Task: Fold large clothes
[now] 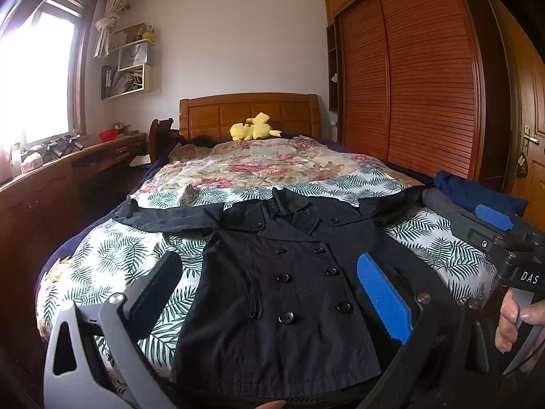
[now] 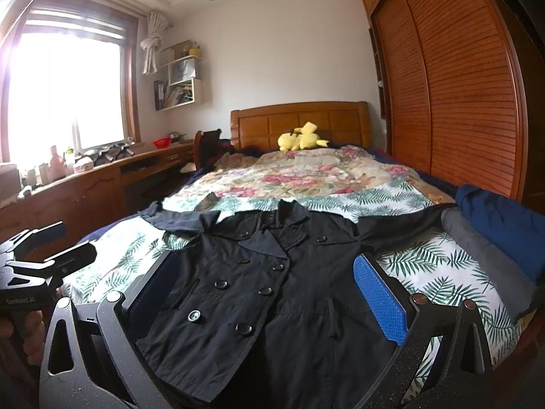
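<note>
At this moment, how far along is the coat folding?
Done: the black coat lies spread flat, front up, sleeves out, on the bed. In hand: nothing; left gripper and right gripper hover open above it. Left: every fold.

A yellow plush toy [image 1: 253, 127] lies against the carved wooden headboard [image 1: 250, 110] of a bed spread with a floral and fern-print quilt [image 1: 259, 167]. A red bowl [image 1: 108, 134] sits on the long wooden counter [image 1: 85, 156] below the bright window [image 1: 35, 78]. Slatted wooden wardrobe doors [image 1: 408, 78] stand alongside on the right.
</note>
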Available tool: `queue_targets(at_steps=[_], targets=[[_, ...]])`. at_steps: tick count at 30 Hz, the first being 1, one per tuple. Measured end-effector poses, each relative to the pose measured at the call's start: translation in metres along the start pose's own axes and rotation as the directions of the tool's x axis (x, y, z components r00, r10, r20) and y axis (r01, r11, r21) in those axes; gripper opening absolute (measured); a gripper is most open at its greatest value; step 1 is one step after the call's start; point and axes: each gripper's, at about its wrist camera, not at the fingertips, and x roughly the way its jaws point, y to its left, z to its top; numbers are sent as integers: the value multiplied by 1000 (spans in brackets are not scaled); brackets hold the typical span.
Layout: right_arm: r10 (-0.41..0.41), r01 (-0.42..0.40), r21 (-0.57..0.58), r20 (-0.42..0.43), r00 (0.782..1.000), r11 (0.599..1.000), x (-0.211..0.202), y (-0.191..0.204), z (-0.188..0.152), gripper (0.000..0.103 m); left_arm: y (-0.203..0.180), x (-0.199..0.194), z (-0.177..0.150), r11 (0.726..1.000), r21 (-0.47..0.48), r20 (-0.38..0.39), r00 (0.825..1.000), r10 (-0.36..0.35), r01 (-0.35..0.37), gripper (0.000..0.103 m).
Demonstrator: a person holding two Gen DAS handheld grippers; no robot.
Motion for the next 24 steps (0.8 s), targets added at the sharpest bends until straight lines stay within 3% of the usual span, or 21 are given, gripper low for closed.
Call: queue_targets(at_steps=[24], targets=[[0, 0, 1, -4, 1000, 1000, 1, 0, -1, 103, 1, 4, -2, 1000, 1, -12, 1000, -5, 5, 103]])
